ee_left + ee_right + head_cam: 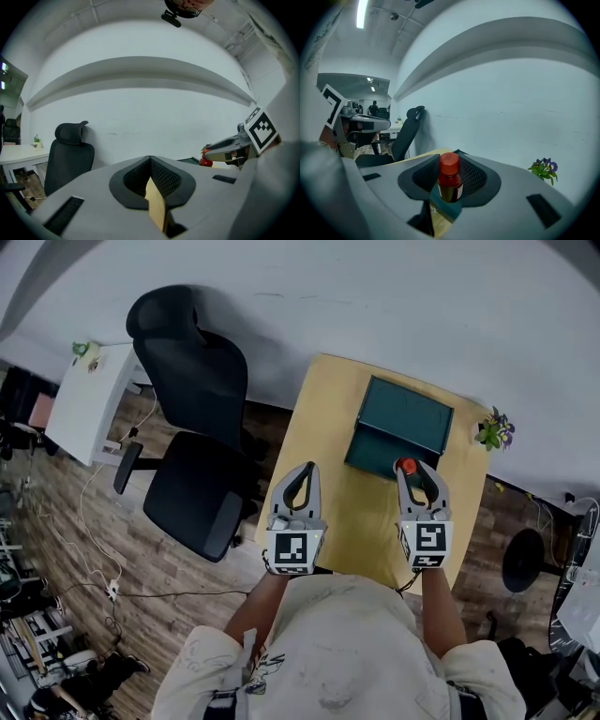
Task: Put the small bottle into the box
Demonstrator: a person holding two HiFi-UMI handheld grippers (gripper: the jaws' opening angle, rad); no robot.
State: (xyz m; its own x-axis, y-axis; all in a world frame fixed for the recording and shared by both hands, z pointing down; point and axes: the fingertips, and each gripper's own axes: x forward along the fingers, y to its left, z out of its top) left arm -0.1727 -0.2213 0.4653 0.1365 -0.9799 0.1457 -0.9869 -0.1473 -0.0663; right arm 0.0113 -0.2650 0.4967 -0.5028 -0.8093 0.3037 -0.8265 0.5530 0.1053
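The small bottle (406, 466), dark with a red cap, stands upright between the fingers of my right gripper (413, 474), which is shut on it. In the right gripper view the bottle (450, 182) fills the middle of the jaws. The dark green box (400, 426) lies at the back of the yellow wooden table (323, 442), and the bottle hangs just in front of the box's near edge. My left gripper (302, 482) is over the table left of the box, shut with nothing in it. The left gripper view shows the right gripper (224, 149) and the bottle (205, 162).
A black office chair (192, 446) stands close to the table's left side. A white desk (89, 404) is farther left. A small potted plant with purple flowers (494, 430) sits at the table's back right corner. A white wall runs behind the table.
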